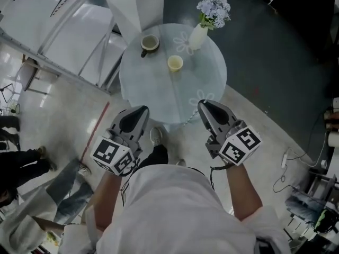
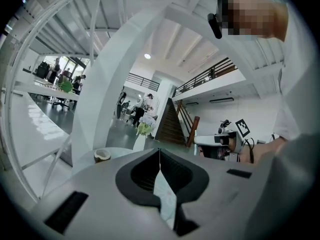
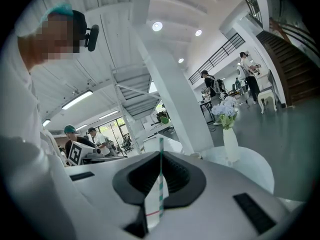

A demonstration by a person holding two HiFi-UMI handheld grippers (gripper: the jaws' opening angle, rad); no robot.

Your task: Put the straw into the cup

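On the round glass table [image 1: 159,91] stand a pale yellow cup [image 1: 175,63] and a dark mug [image 1: 150,43]. My right gripper [image 3: 160,154] is shut on a green-striped straw [image 3: 160,181] that stands upright, partly in a white paper wrapper [image 3: 152,211]. My left gripper [image 2: 159,151] is shut on a white paper strip [image 2: 165,199]. In the head view both grippers, left [image 1: 142,110] and right [image 1: 203,105], hover at the table's near edge, well short of the cups. The straw does not show there.
A white vase [image 1: 198,36] of pale blue flowers [image 1: 214,9] stands at the table's back right. A white slanted column [image 2: 107,84] rises left of the table. People stand in the background. Cables lie on the floor [image 1: 286,160] at the right.
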